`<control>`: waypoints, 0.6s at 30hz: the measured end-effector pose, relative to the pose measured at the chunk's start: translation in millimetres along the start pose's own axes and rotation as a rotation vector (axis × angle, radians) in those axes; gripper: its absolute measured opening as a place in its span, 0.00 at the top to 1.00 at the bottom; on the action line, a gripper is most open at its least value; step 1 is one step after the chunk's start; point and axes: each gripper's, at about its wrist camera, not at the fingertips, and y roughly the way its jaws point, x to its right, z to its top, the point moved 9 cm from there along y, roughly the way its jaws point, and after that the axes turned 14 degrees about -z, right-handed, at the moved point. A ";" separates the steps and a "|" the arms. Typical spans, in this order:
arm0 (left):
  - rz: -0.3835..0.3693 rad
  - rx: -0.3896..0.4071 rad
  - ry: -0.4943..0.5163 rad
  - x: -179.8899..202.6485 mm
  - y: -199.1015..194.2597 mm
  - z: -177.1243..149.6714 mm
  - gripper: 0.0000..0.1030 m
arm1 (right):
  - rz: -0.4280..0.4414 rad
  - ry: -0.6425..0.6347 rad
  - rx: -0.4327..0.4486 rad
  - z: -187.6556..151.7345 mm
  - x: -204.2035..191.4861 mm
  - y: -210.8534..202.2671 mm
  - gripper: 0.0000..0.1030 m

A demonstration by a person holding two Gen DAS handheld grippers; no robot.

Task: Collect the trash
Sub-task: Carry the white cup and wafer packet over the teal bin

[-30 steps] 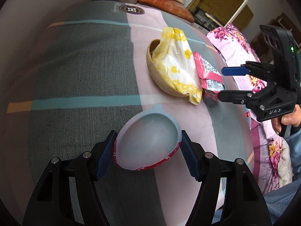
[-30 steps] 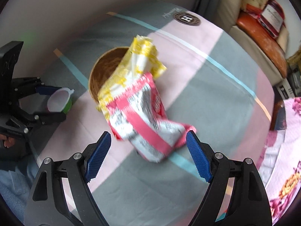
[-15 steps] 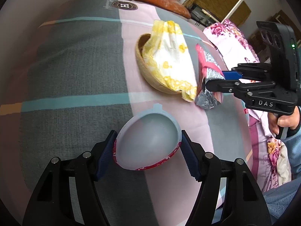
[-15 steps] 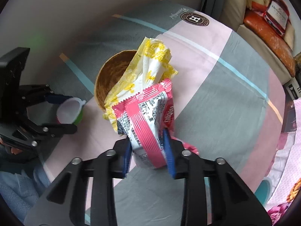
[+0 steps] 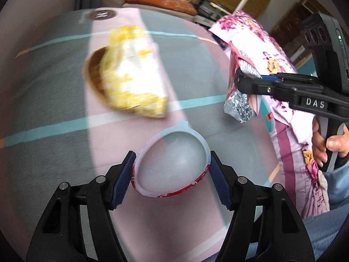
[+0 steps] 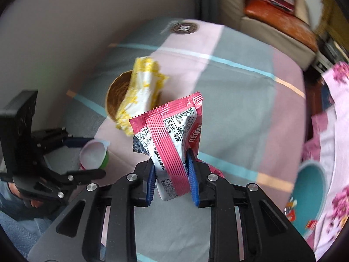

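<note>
Left gripper (image 5: pixel 172 172) clamped on a small plastic cup (image 5: pixel 172 163), blue pads (image 5: pixel 123 181) pressed against both sides, fairly wide since the cup fills the gap. Cup empty, whitish inside with a pull tab on the rim, red print along the lower edge here, green side showing from the right wrist view (image 6: pixel 94 155). Right gripper (image 6: pixel 171 181) squeezed down narrow on a pink snack wrapper (image 6: pixel 172 139), pinching it near the bottom so the crimped top sticks up and the silver foil lining hangs out below in the left wrist view (image 5: pixel 240 107). Wrapper pink with white panels of printed text, crumpled, held up off the bed (image 5: pixel 54 87) now. Compared with half a second back: same grip on the wrapper, but lifted higher and pulled well clear of the woven basket (image 6: pixel 115 100), no longer touching the yellow-and-white bag (image 5: pixel 133 74) that lies across the basket. Cup grip unchanged. Background quite blurred in both views, basket and yellow bag smeared. Bed covered in a grey, pink and teal striped sheet, floral blanket (image 5: pixel 261 50) off to the right side, hand (image 5: pixel 327 146) wrapped around the right gripper's handle.
</note>
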 end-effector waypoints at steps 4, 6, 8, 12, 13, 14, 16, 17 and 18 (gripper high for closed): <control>-0.010 -0.022 0.068 34.1 21.6 11.5 0.34 | -0.032 0.133 0.023 -15.1 41.0 -14.1 0.76; -0.016 -0.030 0.096 47.2 31.3 16.8 0.34 | -0.052 0.178 0.030 -20.6 55.5 -18.0 0.76; -0.028 -0.041 0.131 64.8 45.0 25.5 0.34 | -0.074 0.233 0.039 -28.3 75.0 -21.8 0.76; -0.052 -0.056 0.176 94.3 66.4 38.0 0.34 | -0.098 0.327 0.054 -45.3 116.7 -30.6 0.76; -0.058 -0.062 0.187 102.6 73.0 41.2 0.34 | -0.101 0.360 0.061 -51.5 129.7 -33.7 0.76; -0.066 -0.069 0.199 110.7 79.7 44.4 0.34 | -0.103 0.381 0.066 -56.4 140.2 -36.1 0.76; -0.076 -0.080 0.223 125.2 91.3 50.1 0.34 | -0.104 0.428 0.078 -64.3 160.5 -40.5 0.76; -0.077 -0.087 0.238 132.6 98.4 53.4 0.34 | -0.105 0.442 0.082 -67.0 167.2 -41.5 0.76; -0.078 -0.093 0.250 139.6 104.0 55.9 0.34 | -0.107 0.472 0.089 -72.6 178.2 -44.0 0.76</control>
